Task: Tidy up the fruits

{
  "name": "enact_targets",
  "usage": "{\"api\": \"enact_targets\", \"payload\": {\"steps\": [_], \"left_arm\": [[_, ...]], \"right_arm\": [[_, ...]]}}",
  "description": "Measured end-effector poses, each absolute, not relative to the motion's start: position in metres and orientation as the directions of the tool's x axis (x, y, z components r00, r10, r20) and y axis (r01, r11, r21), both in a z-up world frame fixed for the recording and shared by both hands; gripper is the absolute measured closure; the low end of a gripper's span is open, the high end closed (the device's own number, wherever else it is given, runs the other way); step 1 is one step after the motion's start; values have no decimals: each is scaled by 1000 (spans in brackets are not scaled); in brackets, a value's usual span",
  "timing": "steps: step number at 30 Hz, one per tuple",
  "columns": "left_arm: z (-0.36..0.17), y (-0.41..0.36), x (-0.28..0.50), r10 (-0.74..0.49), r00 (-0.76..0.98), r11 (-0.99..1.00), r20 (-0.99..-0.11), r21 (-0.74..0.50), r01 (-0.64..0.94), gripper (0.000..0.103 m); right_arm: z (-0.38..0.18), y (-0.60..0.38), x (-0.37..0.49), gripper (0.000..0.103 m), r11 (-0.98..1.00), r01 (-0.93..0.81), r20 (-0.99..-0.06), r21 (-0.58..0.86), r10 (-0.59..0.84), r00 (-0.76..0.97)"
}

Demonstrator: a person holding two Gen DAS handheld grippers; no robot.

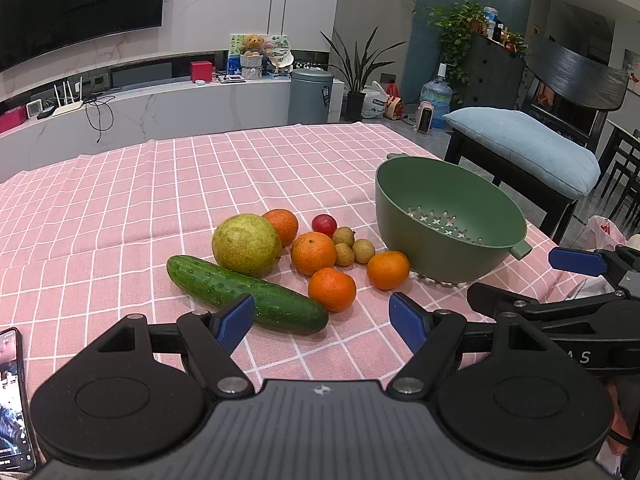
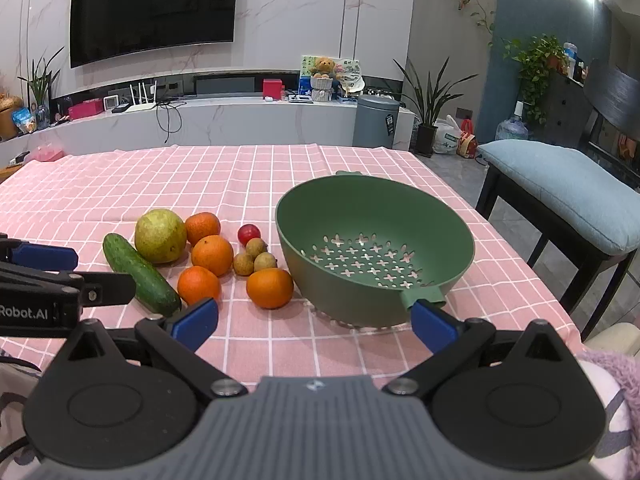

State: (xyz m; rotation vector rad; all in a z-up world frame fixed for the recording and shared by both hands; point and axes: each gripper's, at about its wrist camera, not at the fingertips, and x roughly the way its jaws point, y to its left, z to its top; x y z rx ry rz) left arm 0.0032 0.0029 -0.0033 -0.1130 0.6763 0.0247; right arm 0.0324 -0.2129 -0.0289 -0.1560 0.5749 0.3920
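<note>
Cucumber (image 1: 246, 294): just ahead of my left tongs (image 1: 322, 322), jaws wide; firm, bumpy, take mid-length.
Colander (image 2: 374, 248): empty, ahead of my right tongs (image 2: 314, 322), jaws wide.
Mandarins (image 1: 332, 289): between them; soft, squeeze gently.

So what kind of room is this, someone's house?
Most likely a home living and dining room: a wall television over a long marble-look counter, houseplants, and a table under a pink checked tablecloth.

Pink tablecloth (image 2: 248, 176) w/ white grid lines. Green strainer bowl (image 2: 360, 216), dark green cucumber (image 2: 140, 274), yellow-green pear (image 2: 160, 235), four orange tangerines, red tomato (image 2: 249, 234).
</note>
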Motion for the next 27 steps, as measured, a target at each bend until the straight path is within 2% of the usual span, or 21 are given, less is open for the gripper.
{"api": "enact_targets", "payload": {"steps": [13,19,20,22,27], "left_arm": [[-3,1,2,-14,777,994,-630,-94,-57,13],[-2,8,4,-25,771,988,-637,-133,-78,15],[-2,9,6,-22,767,988,-642,-133,-83,17],[-2,11,11,-15,753,987,-658,-131,-95,22],[-1,24,25,-16,717,980,-697,-154,-128,31]], "right_arm": [[-31,-212,32,4,913,-407,-564,-37,318,762],[-32,-214,40,5,902,-432,-598,29,362,715],[-32,-214,43,6,899,-436,-605,43,371,705],[-32,-212,48,17,893,-444,-620,77,392,680],[-35,-200,62,28,875,-466,-659,132,428,618]]}}
